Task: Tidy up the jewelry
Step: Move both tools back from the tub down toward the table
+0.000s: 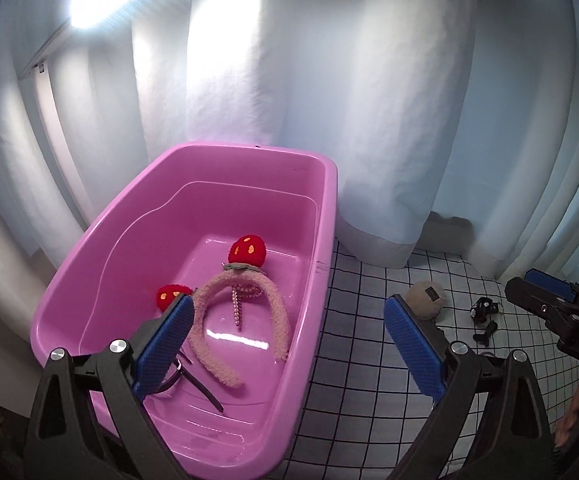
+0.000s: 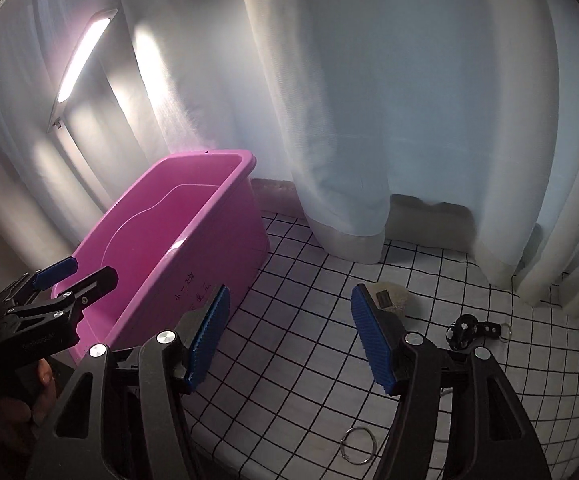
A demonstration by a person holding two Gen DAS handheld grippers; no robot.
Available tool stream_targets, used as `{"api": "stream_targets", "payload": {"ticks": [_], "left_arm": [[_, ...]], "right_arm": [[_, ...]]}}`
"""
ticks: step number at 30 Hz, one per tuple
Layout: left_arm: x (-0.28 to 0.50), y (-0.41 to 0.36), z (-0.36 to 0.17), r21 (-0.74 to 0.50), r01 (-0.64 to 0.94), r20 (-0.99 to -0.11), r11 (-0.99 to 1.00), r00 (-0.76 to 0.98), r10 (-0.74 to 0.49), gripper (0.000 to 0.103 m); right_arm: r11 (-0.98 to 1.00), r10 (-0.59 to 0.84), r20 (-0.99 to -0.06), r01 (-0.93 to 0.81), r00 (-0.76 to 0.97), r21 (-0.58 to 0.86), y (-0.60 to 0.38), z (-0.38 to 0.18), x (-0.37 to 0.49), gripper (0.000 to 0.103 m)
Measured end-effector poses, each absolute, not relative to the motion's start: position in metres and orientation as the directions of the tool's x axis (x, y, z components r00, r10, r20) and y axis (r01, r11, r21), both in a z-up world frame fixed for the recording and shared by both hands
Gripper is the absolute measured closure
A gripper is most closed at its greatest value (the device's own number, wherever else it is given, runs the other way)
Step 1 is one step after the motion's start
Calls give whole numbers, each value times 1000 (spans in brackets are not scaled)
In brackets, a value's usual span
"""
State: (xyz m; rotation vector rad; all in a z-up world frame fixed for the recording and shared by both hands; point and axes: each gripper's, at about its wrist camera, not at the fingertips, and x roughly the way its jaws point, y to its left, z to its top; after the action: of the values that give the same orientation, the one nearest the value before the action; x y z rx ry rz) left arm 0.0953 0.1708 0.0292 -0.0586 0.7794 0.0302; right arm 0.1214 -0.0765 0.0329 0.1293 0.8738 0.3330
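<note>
A pink plastic tub (image 1: 321,208) holds a fluffy pink headband (image 1: 217,304) with red strawberry pompoms, a pink bead strand (image 1: 236,312) and a dark hair clip (image 1: 199,384). My left gripper (image 1: 285,344) is open and empty over the tub's near right rim. My right gripper (image 2: 289,336) is open and empty above the checked cloth, right of the tub (image 2: 217,248). A beige pompom (image 1: 425,298) (image 2: 395,298), a black keychain charm (image 1: 483,308) (image 2: 467,330) and a metal ring (image 2: 359,446) lie on the cloth.
White curtains (image 1: 329,80) hang close behind the tub and cloth. The white cloth with a black grid (image 2: 309,280) covers the surface right of the tub. The right gripper shows at the right edge of the left wrist view (image 1: 549,300).
</note>
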Motion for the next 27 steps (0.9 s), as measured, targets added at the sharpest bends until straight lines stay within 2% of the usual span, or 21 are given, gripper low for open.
{"api": "stream_targets", "payload": {"ticks": [5,9,15,18,27], "left_arm": [[89,107,11,-58,16,-731,998,680,-53,7],[84,58,-9,-69,26,-767,997,638,-70,7],[63,7,-50,-69,-49,-823,996,568,-29,6],[50,-14,-74,-38,-89,-842,995,539,16,6],[18,-35,-123,-25,-240,-865,970,492,99,6]], "right_arm": [[965,257,-750,-117,610,235,-154,19,93,41],[967,245,-764,-96,597,235,-205,0,73,37],[959,282,-800,-151,530,238,-256,-34,54,36],[949,312,-812,-201,494,243,-268,-55,51,32],[906,362,-847,-361,389,221,-259,-105,51,32]]}}
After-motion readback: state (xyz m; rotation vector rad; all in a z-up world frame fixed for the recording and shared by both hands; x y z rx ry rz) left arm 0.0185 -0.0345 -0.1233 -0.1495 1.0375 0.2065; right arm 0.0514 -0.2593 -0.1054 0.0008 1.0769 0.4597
